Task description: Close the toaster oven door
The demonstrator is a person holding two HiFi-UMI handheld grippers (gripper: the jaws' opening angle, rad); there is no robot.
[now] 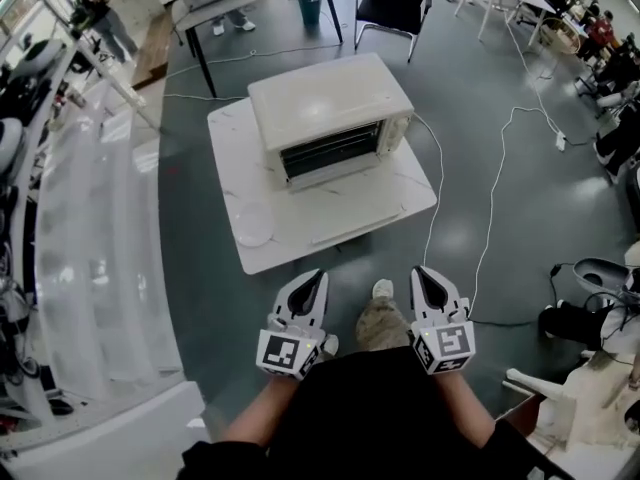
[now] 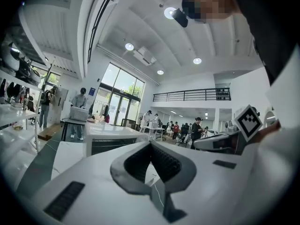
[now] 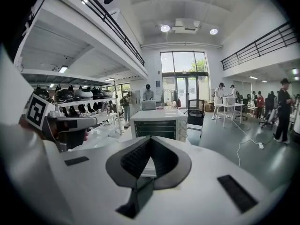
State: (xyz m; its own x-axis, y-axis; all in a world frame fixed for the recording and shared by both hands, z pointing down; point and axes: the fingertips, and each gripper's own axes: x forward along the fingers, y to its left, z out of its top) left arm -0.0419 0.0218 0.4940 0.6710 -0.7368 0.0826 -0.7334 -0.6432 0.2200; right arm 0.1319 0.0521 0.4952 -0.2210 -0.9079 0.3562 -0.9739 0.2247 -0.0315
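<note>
Grippers sit low centre: left gripper point(image 1: 316, 280) and right gripper point(image 1: 422, 274), jaws together, holding nothing. Farther up, mid-frame, the toaster oven point(image 1: 330, 108) stands on a white table point(image 1: 235, 163), well apart from both. Its door point(image 1: 350, 213) seems to lie open, so closing looks undone.

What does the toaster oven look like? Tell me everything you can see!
The toaster oven is a cream-white box with a dark front showing wire racks and a knob panel at its right. It stands upright on a low white table, with a white cord trailing over the floor. Its door seems folded down open in front.
</note>
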